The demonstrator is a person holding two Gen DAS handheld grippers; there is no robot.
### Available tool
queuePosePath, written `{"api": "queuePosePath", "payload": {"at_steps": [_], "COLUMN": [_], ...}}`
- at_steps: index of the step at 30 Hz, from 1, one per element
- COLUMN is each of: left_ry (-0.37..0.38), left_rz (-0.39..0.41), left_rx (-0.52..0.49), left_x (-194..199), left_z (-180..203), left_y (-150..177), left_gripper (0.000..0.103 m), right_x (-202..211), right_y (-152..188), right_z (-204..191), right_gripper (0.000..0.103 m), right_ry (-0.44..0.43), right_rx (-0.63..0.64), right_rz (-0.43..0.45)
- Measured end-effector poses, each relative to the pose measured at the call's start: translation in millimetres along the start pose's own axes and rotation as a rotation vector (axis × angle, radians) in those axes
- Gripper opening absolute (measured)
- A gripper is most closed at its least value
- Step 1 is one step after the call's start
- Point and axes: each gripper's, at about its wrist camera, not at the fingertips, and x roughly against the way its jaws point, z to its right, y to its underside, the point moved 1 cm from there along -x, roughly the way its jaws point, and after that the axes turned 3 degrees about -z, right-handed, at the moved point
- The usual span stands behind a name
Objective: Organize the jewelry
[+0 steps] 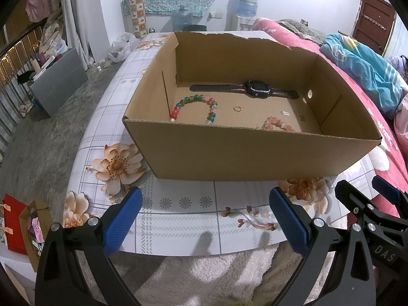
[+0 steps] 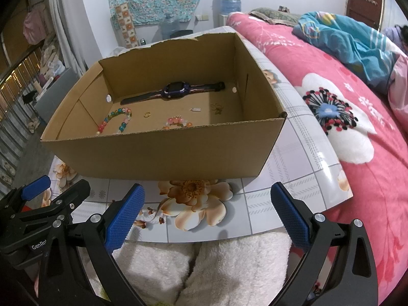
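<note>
Open cardboard box on the floral-topped bench, seen from both wrist cameras. All the jewelry lay on the box floor. A dark watch stretched flat along the far wall at 12 o'clock. A multicoloured bead bracelet arched at 9 o'clock. A small gold ring sat near the centre. A pink bead bracelet lay at 5 o'clock, partly hidden by the near wall. A small silvery piece and a thin, indistinct chain-like item lay toward 3 o'clock.

Both the left gripper and the right gripper were held short of the box, side by side, fingers spread wide and holding nothing.

Handling, as judged: the bead bracelets were light, limp and apt to roll, best pinched across a single bead run. The watch was the heaviest piece, with a rigid case and flexible strap, and was best gripped across the case. The ring and the silvery piece were tiny, hard and slippery, lying flat with little to pinch.

Clearance: the walls stood tall all round, so entry had to come from above, over the near rim. Items lay well apart on the floor. The bench edge ran close behind the box at 6 o'clock, with a bed alongside at 3 o'clock.
</note>
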Motion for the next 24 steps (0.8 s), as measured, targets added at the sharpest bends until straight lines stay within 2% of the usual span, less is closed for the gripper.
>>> {"api": "queuePosePath", "payload": {"at_steps": [24], "left_ry": [0.000], "left_rz": [-0.002], "left_rx": [0.001], "left_x": [0.8], "left_z": [-0.5], "left_y": [-1.0], "left_gripper": [0.097], "right_x": [-0.1], "right_y": [0.5], "right_z": [-0.3], "right_gripper": [0.095], "right_ry": [-0.003], "right_rx": [-0.007], "right_rz": [-0.002]}}
